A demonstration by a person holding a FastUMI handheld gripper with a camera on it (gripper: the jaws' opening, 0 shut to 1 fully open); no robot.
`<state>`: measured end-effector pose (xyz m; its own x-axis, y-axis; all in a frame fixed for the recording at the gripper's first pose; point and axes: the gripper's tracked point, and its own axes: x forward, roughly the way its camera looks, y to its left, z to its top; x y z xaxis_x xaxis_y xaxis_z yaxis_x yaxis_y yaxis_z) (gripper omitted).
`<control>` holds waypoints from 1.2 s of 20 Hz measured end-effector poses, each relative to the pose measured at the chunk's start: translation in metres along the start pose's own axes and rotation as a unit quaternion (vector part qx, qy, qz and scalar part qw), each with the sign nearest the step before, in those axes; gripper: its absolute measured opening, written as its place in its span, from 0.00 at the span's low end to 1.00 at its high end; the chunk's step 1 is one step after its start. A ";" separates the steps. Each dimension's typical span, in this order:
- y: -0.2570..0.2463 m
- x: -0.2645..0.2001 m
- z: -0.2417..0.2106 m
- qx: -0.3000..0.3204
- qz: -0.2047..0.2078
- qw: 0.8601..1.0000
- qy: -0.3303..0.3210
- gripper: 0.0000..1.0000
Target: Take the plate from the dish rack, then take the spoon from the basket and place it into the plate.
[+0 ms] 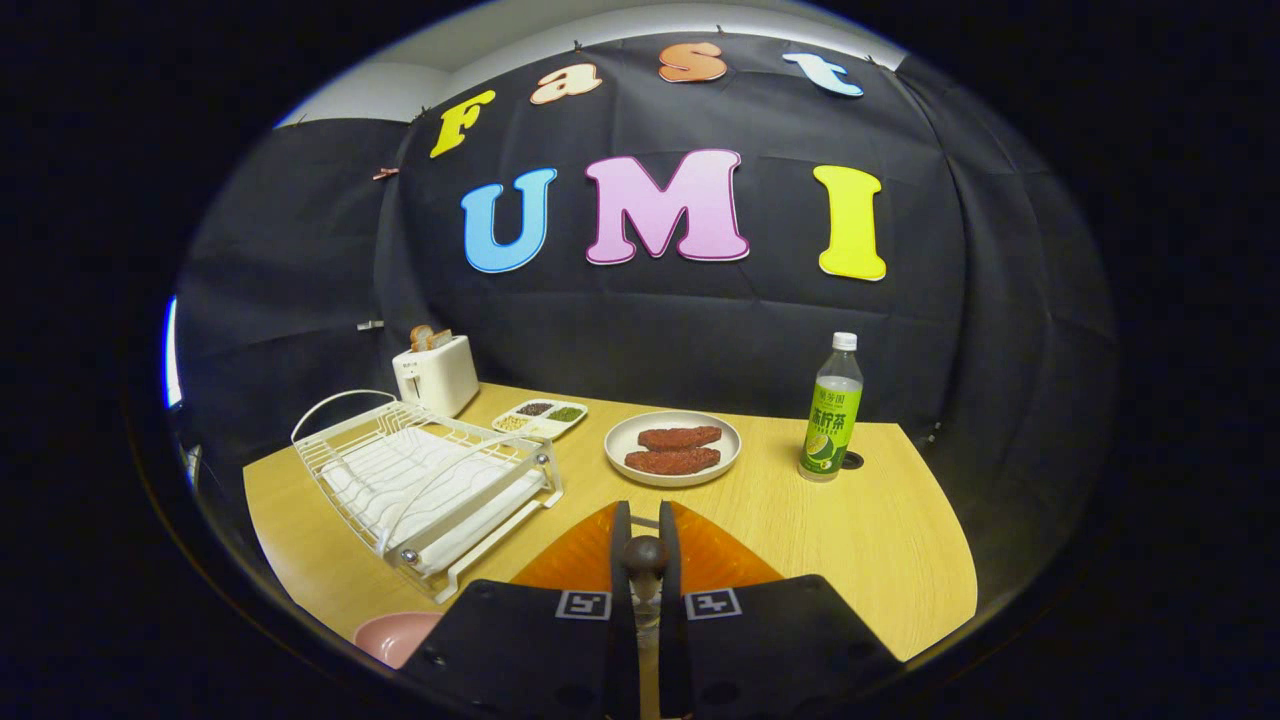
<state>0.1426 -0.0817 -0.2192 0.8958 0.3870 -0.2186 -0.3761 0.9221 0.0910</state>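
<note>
My gripper [645,518] hangs low over the table, its two fingers close together and pressing on a spoon [645,556]. The spoon's dark rounded end sticks up between them; the rest of it is hidden by the fingers. Right under and just ahead of the fingers lies an orange plate [575,560], showing on both sides of them. The white wire dish rack [430,480] stands to the left of the fingers with no dishes in it.
A white plate [618,440] with two reddish patties sits beyond the fingers. A green drink bottle [832,410] stands to its right by a table hole. A toaster [436,372] and a small condiment tray [540,415] are behind the rack. A pink round container [392,635] is near left.
</note>
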 end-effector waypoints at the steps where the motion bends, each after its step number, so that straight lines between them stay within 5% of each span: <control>1: 0.000 -0.003 0.007 0.000 0.001 1.000 -0.004 0.12; 10: 0.031 -0.049 0.066 0.001 0.063 0.998 -0.028 0.12; 24: 0.143 -0.082 0.016 -0.025 0.209 0.978 -0.005 0.12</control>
<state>0.0189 0.0181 -0.1730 0.6632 0.7305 -0.1628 -0.7210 0.6820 0.1227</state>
